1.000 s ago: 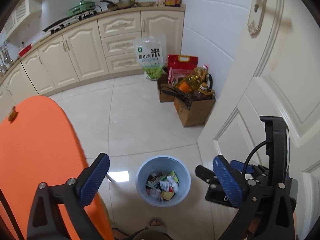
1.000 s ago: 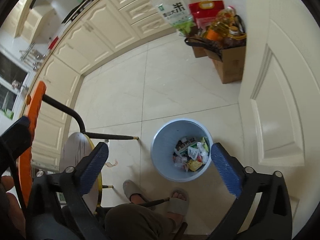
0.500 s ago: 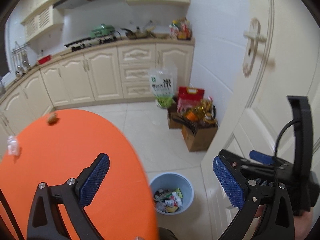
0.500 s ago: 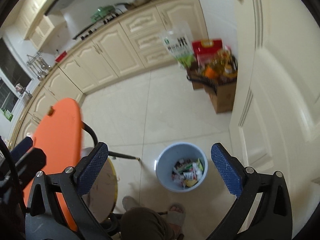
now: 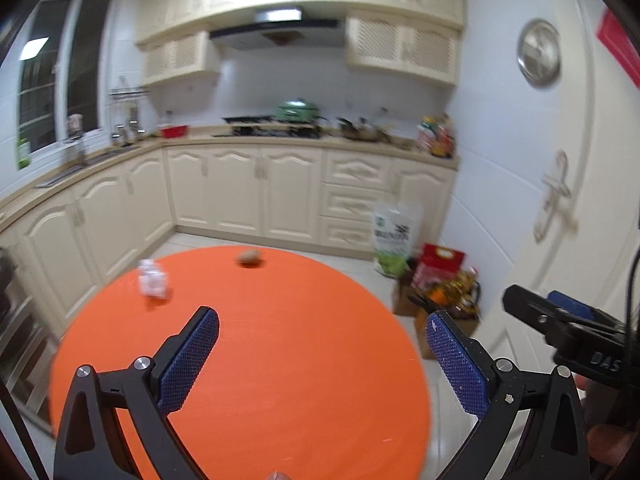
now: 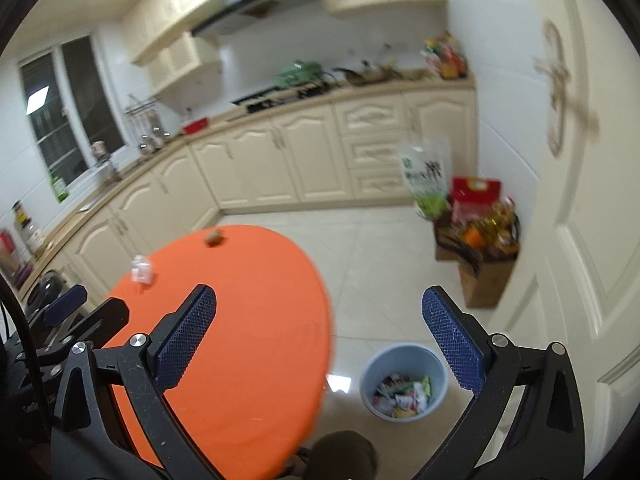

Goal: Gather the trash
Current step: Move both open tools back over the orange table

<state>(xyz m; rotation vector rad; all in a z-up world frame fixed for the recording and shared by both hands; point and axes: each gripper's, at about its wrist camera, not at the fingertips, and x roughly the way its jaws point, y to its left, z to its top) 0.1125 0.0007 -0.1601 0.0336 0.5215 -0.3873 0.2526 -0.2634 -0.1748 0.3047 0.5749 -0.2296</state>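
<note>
Left claw [image 5: 322, 354] and right claw [image 6: 319, 334] both gape wide and carry nothing, hovering over the near side of the round orange bench [image 5: 280, 360]. Two scraps are left at its far side — a small crumpled white wrapper [image 5: 151, 279] and a brownish lump [image 5: 250, 257], well apart, both blurred. Pale blue round plastic bin [image 6: 403, 381] on the floor beside the bench already holds assorted wrappers — so I'd judge the job mostly done, two pickups to go.

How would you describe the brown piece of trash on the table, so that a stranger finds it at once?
Find the round orange table in the kitchen. At its far edge, toward the cabinets, lies a small brown lump. Its only neighbour, a whitish crumpled piece, sits further left.
</note>
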